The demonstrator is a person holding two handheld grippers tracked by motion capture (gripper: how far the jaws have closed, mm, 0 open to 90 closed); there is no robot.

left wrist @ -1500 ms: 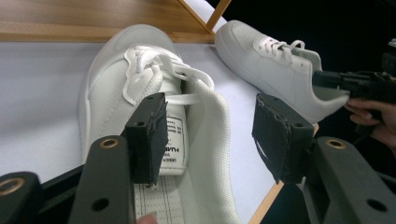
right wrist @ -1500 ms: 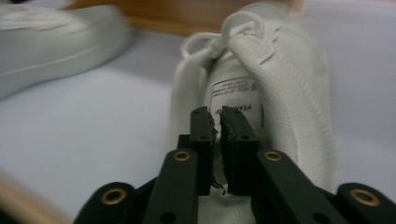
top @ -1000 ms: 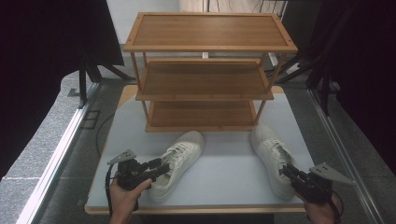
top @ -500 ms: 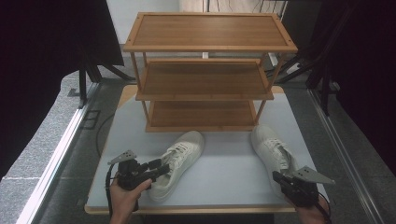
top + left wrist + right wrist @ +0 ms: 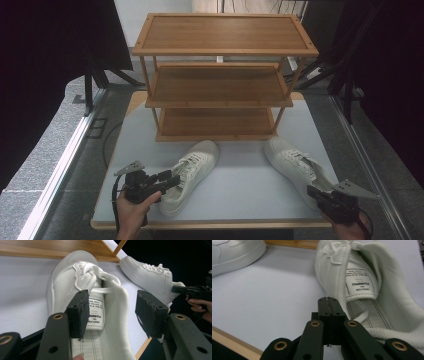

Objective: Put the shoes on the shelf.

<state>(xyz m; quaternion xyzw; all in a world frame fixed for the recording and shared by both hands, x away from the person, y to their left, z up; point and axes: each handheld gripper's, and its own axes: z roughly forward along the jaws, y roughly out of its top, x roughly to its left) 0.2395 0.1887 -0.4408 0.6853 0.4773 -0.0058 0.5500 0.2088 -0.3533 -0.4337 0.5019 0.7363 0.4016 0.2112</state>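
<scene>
While both shoes sit on the table (image 5: 240,187) and every shelf of the rack (image 5: 220,85) is bare, the work of shelving them looks barely begun: this is the grasping step, and no shoe has been lifted.

The left gripper (image 5: 112,312) has its jaws wide apart and is set over the heel end of the left shoe (image 5: 65,277). One pad hangs inside the opening, just above the tongue (image 5: 96,312), and the other stands outside the shoe's far wall, so that the wall runs up between them. Neither pad presses on it, so I judge that nothing is held there. The toe points away from the jaws, toward the rack ahead.

The right gripper (image 5: 328,300) has its jaws pressed flat together, and I can see nothing caught between them. Their tips sit right at the inner edge of the right shoe (image 5: 362,270), whose opening lies just to one side of the jaws and whose toe points ahead of them. Whether the tips touch the collar I cannot tell.

As I read it, what is left is nearly everything. The left jaws have to close on the wall they straddle. The right jaws have to open and take a real hold. Then each shoe must be carried forward onto a shelf.
</scene>
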